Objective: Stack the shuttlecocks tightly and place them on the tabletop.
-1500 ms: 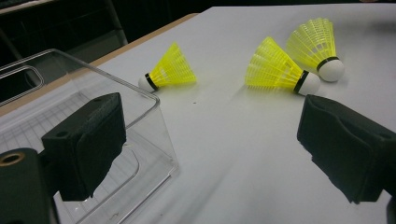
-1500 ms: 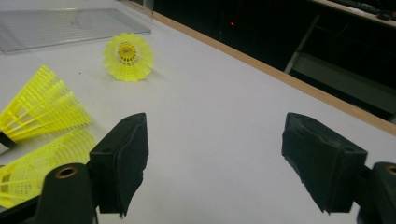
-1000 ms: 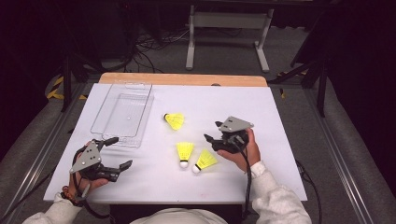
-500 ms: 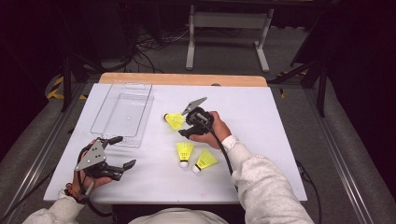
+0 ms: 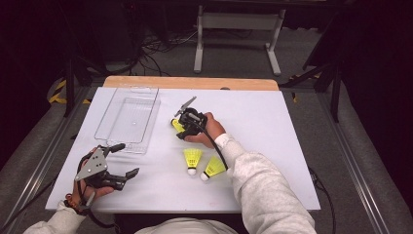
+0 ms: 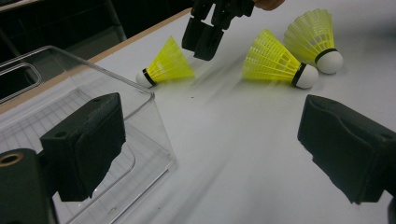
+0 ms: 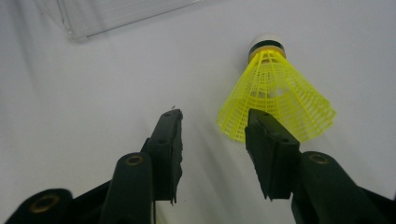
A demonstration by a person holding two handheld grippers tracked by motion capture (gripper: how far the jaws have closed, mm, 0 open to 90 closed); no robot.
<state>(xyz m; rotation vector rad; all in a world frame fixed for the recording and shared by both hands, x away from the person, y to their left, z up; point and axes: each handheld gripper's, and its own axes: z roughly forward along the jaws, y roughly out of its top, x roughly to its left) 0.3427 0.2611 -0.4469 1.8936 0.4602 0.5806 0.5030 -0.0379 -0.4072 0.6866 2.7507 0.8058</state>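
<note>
Three yellow shuttlecocks with white cork tips lie on the white table. One shuttlecock (image 5: 175, 124) (image 7: 275, 91) lies just right of the clear tray, its cork pointing away from my right gripper. My right gripper (image 5: 181, 130) (image 7: 212, 130) stands open right behind it; the skirt's rim lies at the tip of one jaw, not between the jaws. The other two shuttlecocks (image 5: 193, 158) (image 5: 213, 167) lie nearer the front, also in the left gripper view (image 6: 275, 60) (image 6: 314, 39). My left gripper (image 5: 125, 159) (image 6: 210, 140) is open and holds nothing near the front left.
A clear plastic tray (image 5: 146, 117) (image 6: 156, 116) stands empty at the table's left, its near corner close to my left gripper. A wooden strip (image 5: 190, 83) runs along the far edge. Beyond it are a metal stand (image 5: 236, 22) and cables on the floor.
My right gripper has moved left and farther away, from beside the two front shuttlecocks to the one by the tray. The left gripper has barely shifted.
</note>
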